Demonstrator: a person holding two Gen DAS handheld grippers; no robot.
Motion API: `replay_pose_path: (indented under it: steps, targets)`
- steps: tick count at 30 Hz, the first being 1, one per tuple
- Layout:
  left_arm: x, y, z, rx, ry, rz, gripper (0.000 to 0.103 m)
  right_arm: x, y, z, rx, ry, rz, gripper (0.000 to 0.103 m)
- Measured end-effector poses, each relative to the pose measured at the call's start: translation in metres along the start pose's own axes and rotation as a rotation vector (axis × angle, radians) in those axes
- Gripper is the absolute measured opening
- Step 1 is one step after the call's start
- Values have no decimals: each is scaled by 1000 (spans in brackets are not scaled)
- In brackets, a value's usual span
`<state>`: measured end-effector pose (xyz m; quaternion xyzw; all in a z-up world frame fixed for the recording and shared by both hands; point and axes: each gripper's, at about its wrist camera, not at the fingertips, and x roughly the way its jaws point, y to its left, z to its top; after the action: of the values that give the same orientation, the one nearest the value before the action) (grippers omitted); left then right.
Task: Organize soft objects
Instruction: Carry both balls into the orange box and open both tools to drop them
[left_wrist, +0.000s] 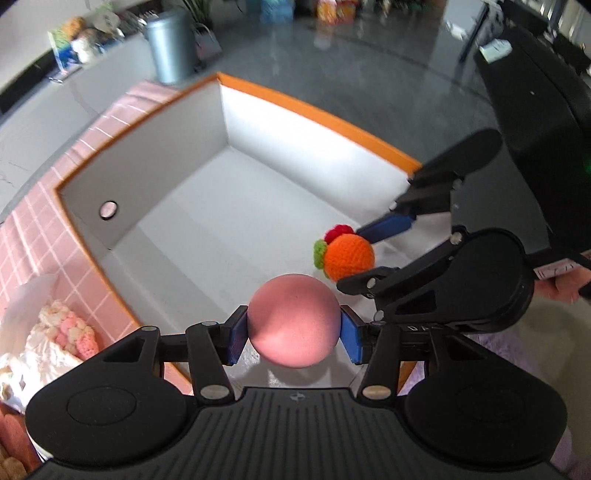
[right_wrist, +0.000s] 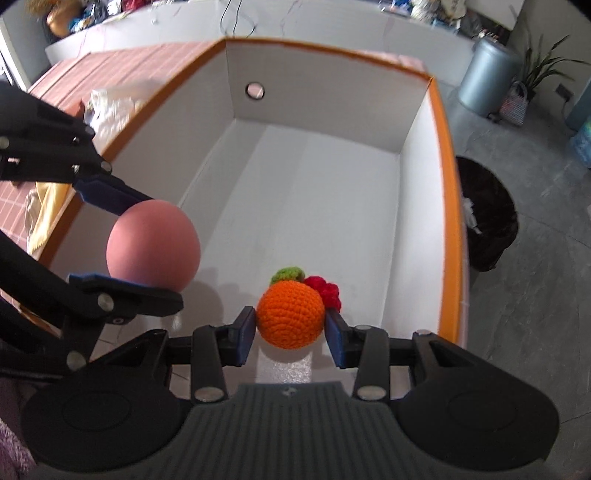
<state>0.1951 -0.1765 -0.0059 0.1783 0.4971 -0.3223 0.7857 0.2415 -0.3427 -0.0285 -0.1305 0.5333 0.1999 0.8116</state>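
The left wrist camera sits behind the left gripper (left_wrist: 293, 332) and looks forward and steeply down, at close range, into the white box (left_wrist: 280, 110) with the orange rim. The right wrist camera sits likewise behind the right gripper (right_wrist: 290, 326), facing down into the same box (right_wrist: 421, 129) from the opposite side. Both views share the box interior, and each shows the other gripper at its edge.

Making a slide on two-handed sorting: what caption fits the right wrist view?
Right claw grips a crocheted orange above the orange-rimmed white box; left claw holds a pink ball alongside.
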Motion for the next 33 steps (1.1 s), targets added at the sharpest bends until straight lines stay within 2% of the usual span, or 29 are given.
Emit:
replay_pose_path:
  steps: [6,11,16,19,25,26,28,33]
  targets:
    - [22,3,4,37,64,29,61,12,-2,1,-31,56,25,41]
    - [26,6,8,49,66,36,65,16,0,6,-41,81,28,41]
    - [23,5,7,49,52,37,77,14,0,13,-41,83,22,41]
    - [18,3,5,47,34,32,78,12,2,13,-39,70,11,42]
    - [-7,0,-2,14,-67,1,78,-4,11,5,-43,-5,-31,50]
    - [-11,1,-4,4,-90,-4,78,-8,13,4,-45,-20,-48,59]
    - [-20,1,-9,-14,-144,-9,78,-16,16,0,-35,-61,-86,68]
    - [-39,0,-23,-56,-259,2,78,-34,20,-10,12,-126,-108,69]
